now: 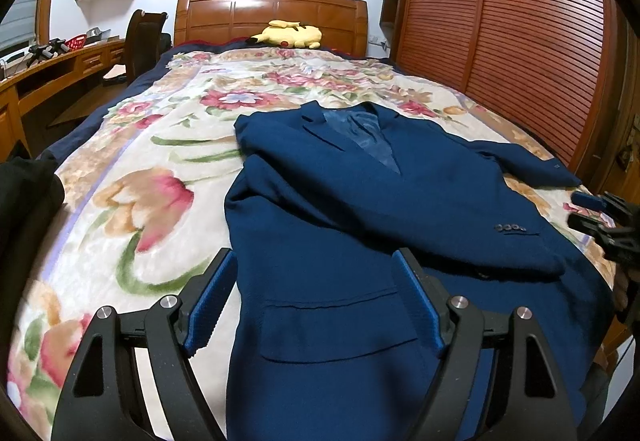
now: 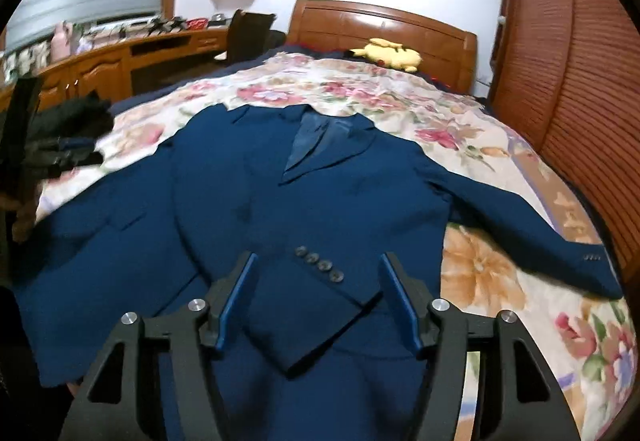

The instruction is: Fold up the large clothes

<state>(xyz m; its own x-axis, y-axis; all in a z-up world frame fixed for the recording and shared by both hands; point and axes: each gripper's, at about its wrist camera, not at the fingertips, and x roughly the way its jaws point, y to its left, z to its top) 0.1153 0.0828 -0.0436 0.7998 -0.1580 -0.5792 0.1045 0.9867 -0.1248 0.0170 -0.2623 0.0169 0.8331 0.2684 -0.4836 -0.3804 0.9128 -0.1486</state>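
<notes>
A dark blue suit jacket [image 1: 360,209] lies face up on the floral bedspread [image 1: 132,169], collar toward the headboard. One sleeve is folded across the chest, its buttoned cuff [image 2: 320,265] lying mid-body. The other sleeve [image 2: 532,225] stretches out to the right. My left gripper [image 1: 316,265] is open and empty, hovering over the jacket's left front above the flap pocket [image 1: 340,329]. My right gripper [image 2: 318,273] is open and empty, its fingers either side of the folded cuff, just above it. The right gripper also shows in the left wrist view [image 1: 604,221], and the left gripper in the right wrist view [image 2: 60,157].
A yellow plush toy [image 1: 290,35] lies by the wooden headboard [image 1: 272,13]. A dark garment [image 2: 76,117] sits at the bed's left edge. A wooden desk [image 1: 60,69] and chair [image 1: 142,41] stand left of the bed. A slatted wardrobe [image 1: 520,41] stands on the right.
</notes>
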